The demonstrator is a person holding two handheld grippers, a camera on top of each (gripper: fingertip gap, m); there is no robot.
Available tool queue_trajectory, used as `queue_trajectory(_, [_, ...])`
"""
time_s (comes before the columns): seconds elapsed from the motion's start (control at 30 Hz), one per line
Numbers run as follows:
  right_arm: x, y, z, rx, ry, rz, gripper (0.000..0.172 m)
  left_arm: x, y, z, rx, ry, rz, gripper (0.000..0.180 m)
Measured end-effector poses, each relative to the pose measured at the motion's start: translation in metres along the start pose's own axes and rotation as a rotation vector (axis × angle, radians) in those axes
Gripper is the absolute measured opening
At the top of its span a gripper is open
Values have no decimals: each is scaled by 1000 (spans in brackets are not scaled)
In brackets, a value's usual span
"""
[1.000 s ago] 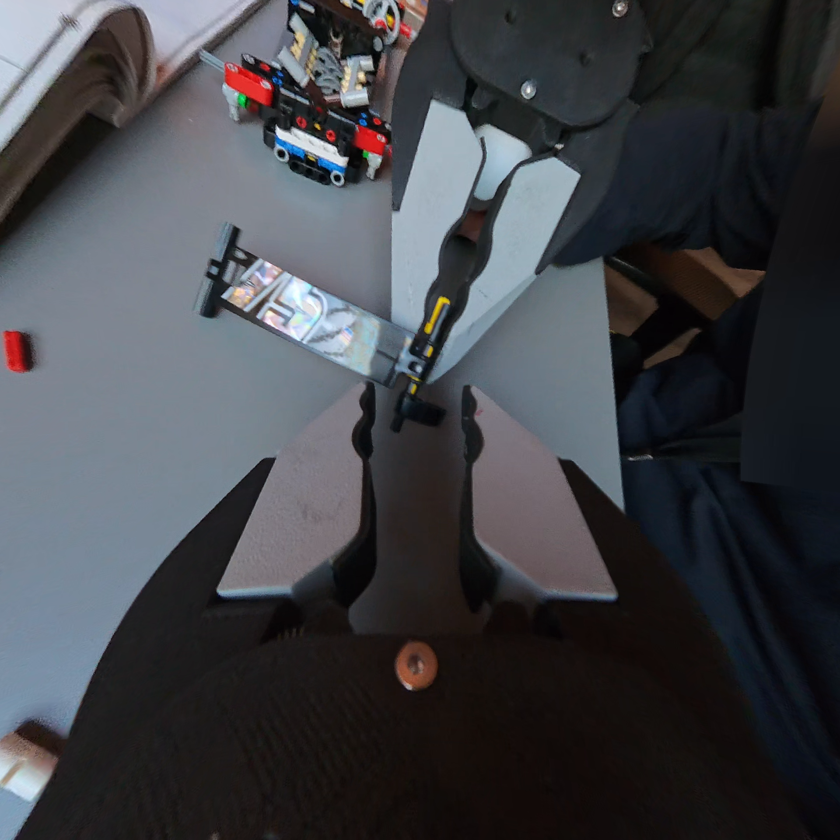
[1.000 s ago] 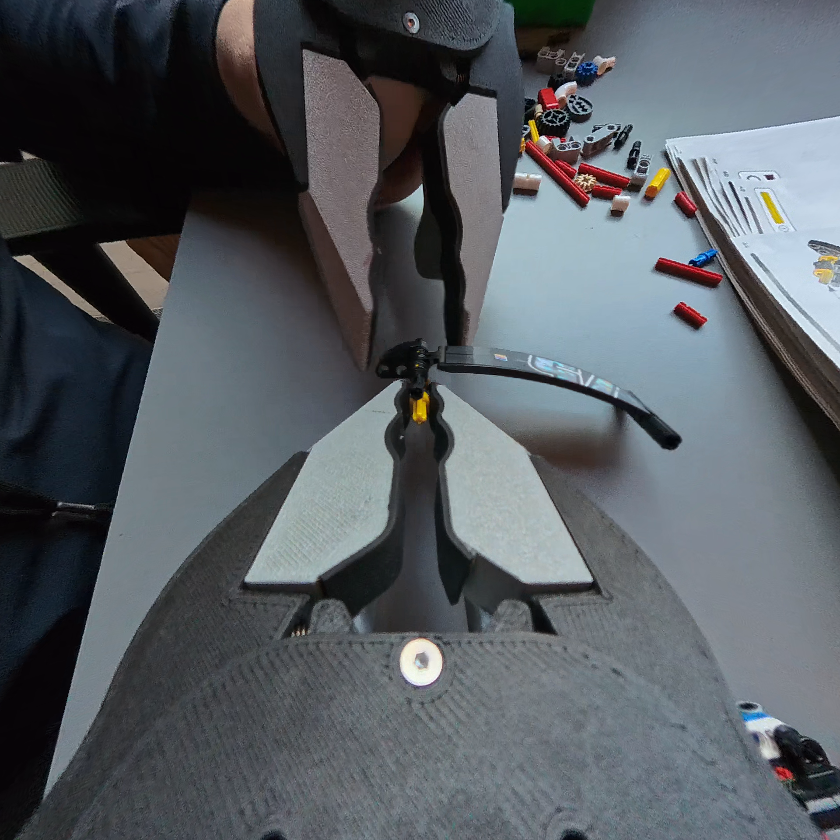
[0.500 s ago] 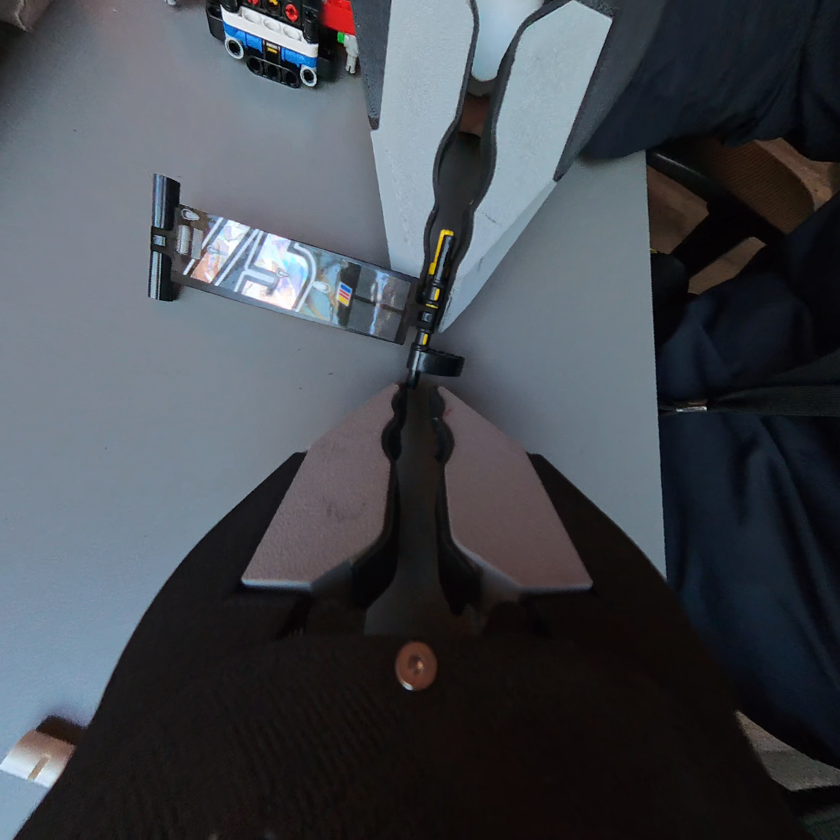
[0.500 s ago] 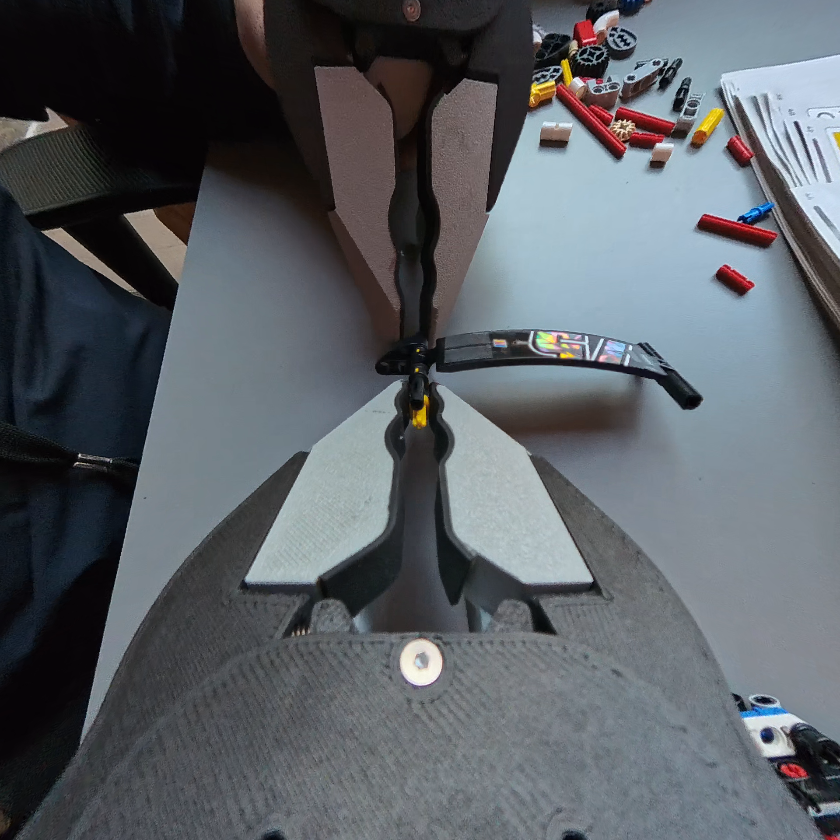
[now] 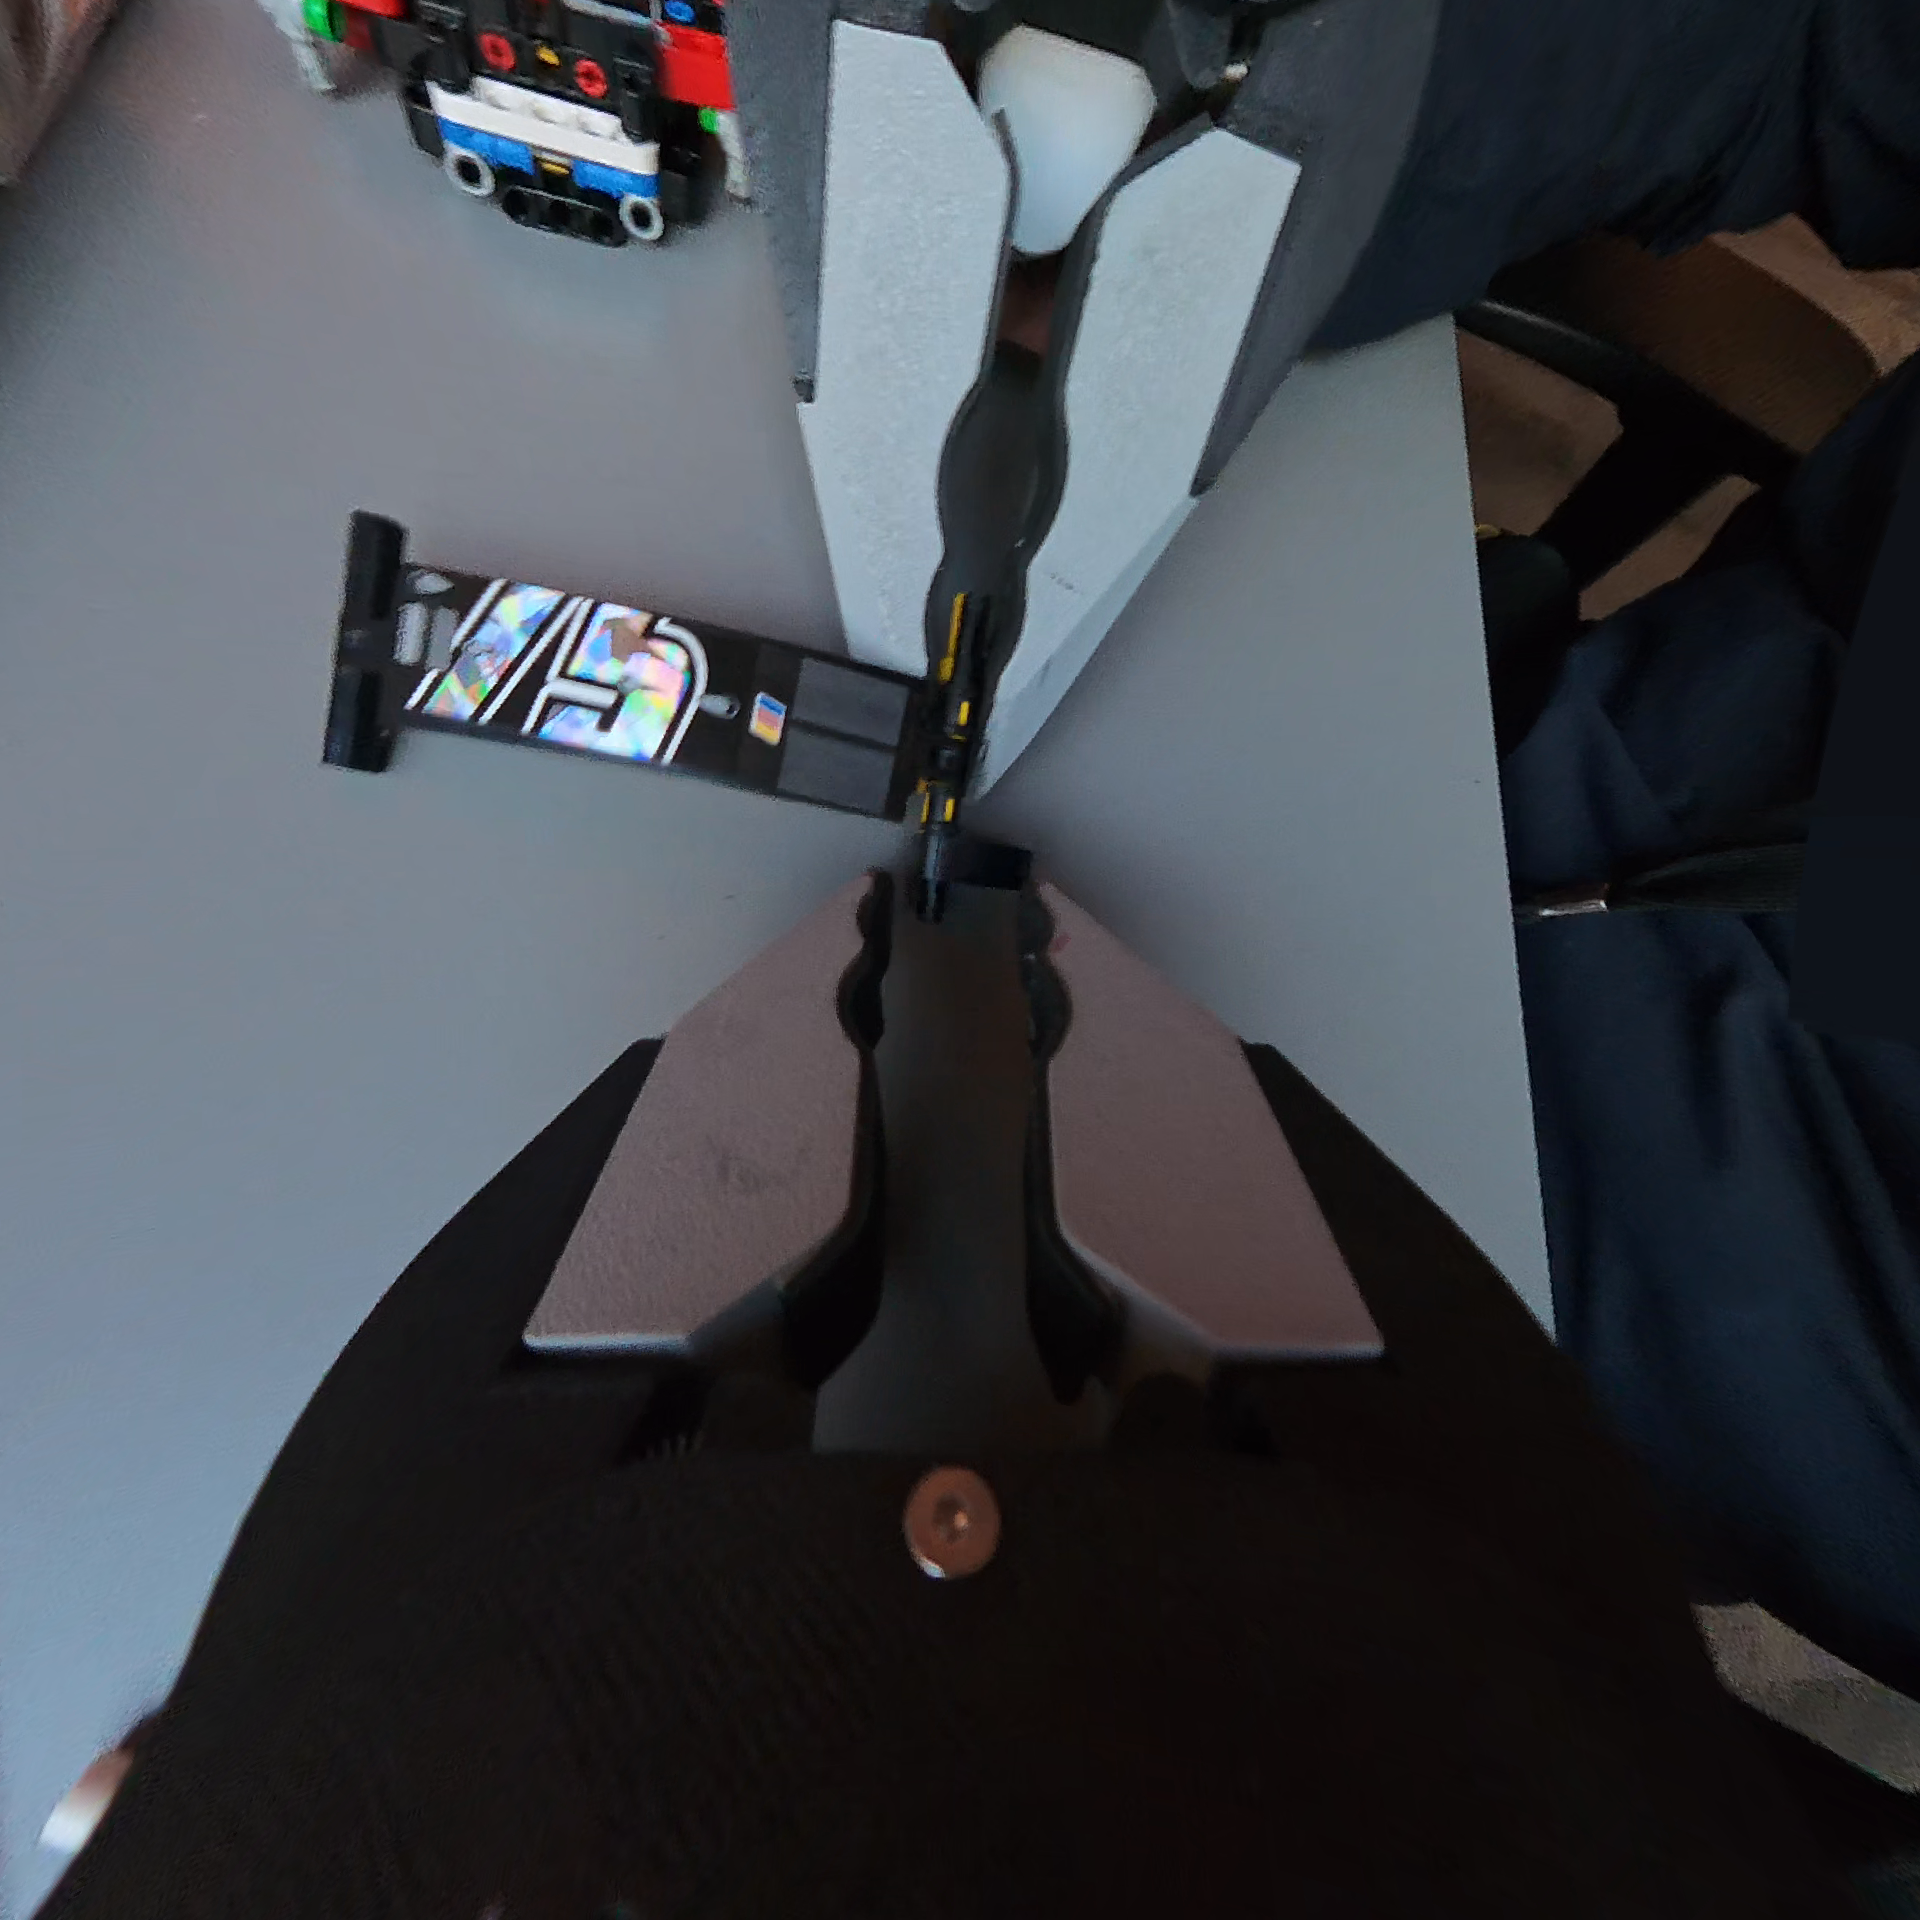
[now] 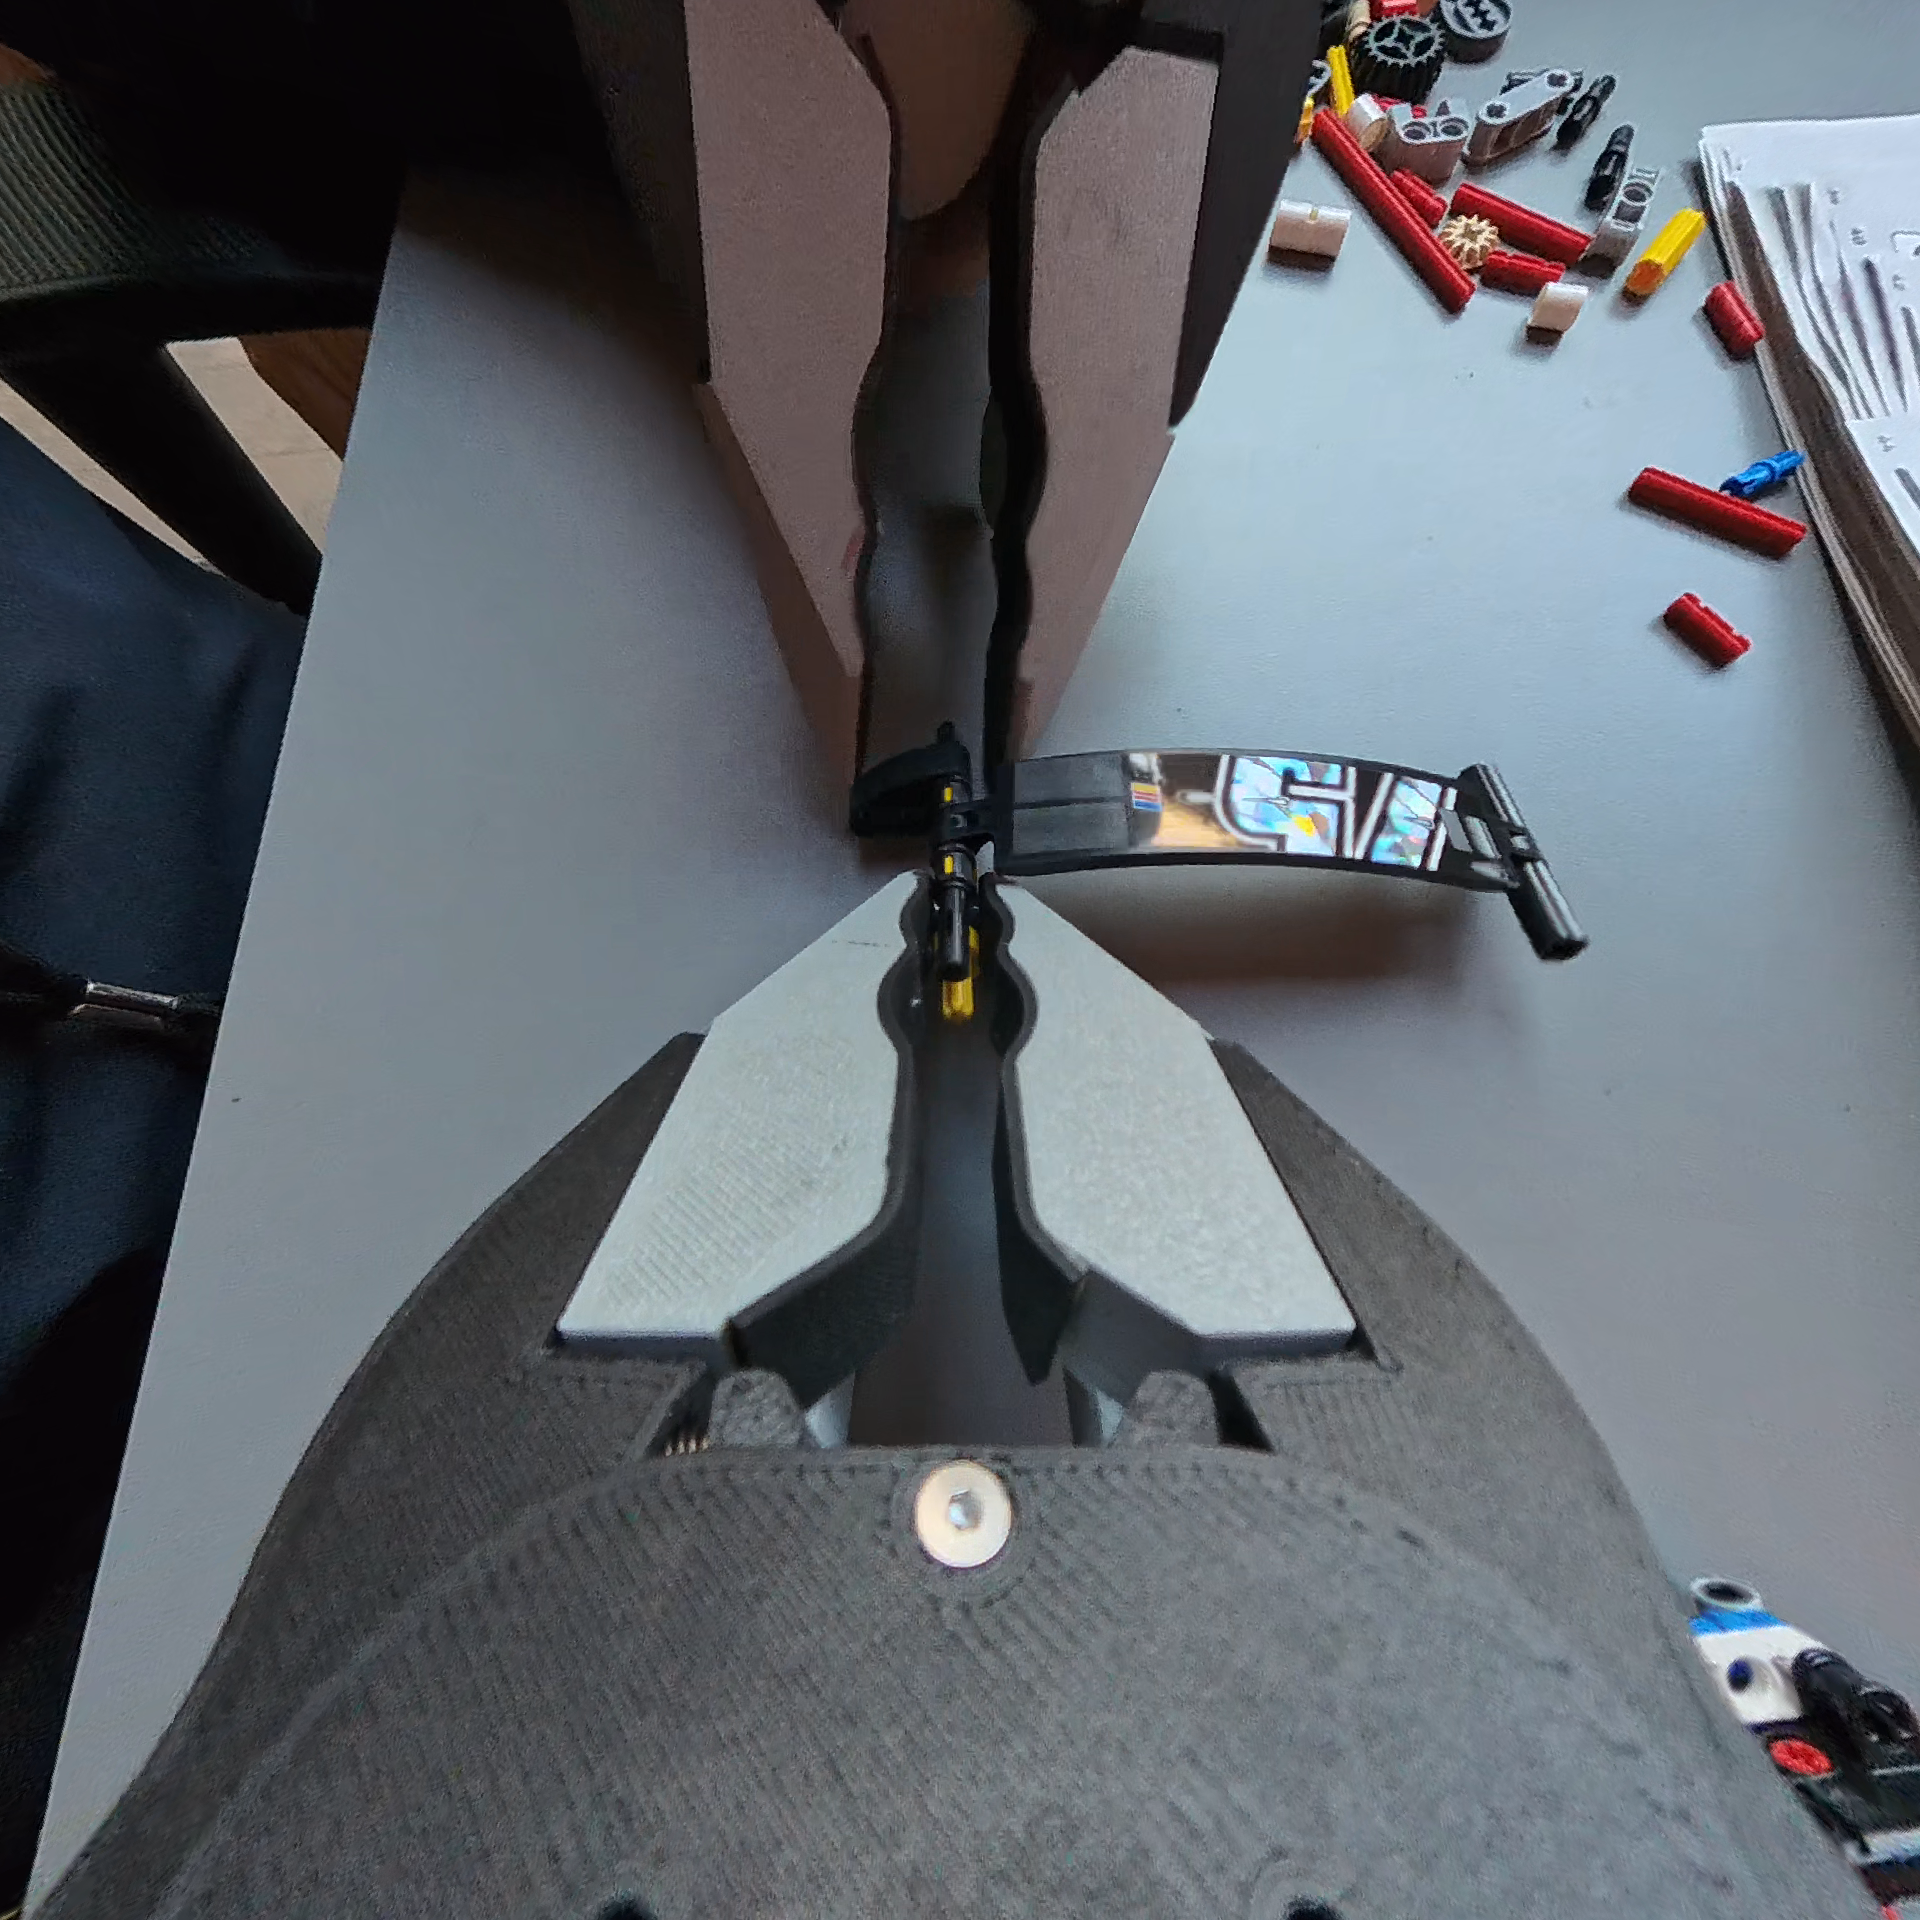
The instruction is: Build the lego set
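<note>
My right gripper [image 6: 951, 902] is shut on a thin black and yellow axle [image 6: 953, 951] at the end of a long black curved panel with a shiny sticker [image 6: 1247, 816]. It holds the panel just above the grey table [image 6: 520, 727]. The panel reaches left in the left wrist view [image 5: 623, 686]. A small black connector [image 5: 992, 868] sits on the axle's far end, also seen in the right wrist view [image 6: 899, 790]. My left gripper [image 5: 956, 906] faces the right one. Its fingers stand apart around the connector, with a gap showing on the left side.
A partly built car model [image 5: 561, 135] stands beyond the panel, and its corner shows in the right wrist view [image 6: 1787, 1704]. Loose red, grey and yellow parts [image 6: 1455, 177] and an instruction booklet [image 6: 1849, 364] lie far right. The table edge [image 5: 1475, 727] is close beside both grippers. The grippers are tip to tip, or close to it.
My left gripper closed up at the connector on the axle end half a second ago and has now opened again. The panel has tilted, showing more of its sticker. The right grasp is unchanged.
</note>
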State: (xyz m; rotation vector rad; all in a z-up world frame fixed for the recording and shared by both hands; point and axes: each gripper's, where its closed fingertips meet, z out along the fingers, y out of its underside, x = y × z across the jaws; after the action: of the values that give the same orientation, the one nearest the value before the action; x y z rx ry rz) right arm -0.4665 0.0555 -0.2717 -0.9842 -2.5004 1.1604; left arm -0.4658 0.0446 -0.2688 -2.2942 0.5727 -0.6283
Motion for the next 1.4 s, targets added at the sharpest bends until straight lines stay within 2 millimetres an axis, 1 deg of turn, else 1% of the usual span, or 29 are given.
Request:
queue_trajectory(0.03, [1, 0, 0, -1, 7, -5, 6, 2, 0, 1, -6, 8, 8, 18])
queue_trajectory(0.2, [1, 0, -1, 1, -8, 8, 6, 1, -1, 1, 0, 33, -30, 18])
queue_trajectory(0.4, [2, 1, -6, 20, -21, 15, 7, 1, 1, 0, -12, 24, -12, 18])
queue_trajectory(0.87, [1, 1, -2, -13, -68, 67, 5, 3, -2, 3, -11, 68, -39, 16])
queue_trajectory(1.0, [1, 0, 0, -18, -53, 39, 5, 4, -3, 5, -12, 57, -36, 16])
queue_trajectory(1.1, [0, 0, 0, -21, -89, 58, 5, 4, -3, 5, -11, 55, -30, 16])
queue_trajectory(1.23, [0, -1, 1, -26, -121, 35, 5, 4, -2, 4, -15, 66, -35, 15])
queue_trajectory(1.4, [1, -2, 2, -24, -126, 35, 5, 4, -2, 3, -14, 79, -51, 15])
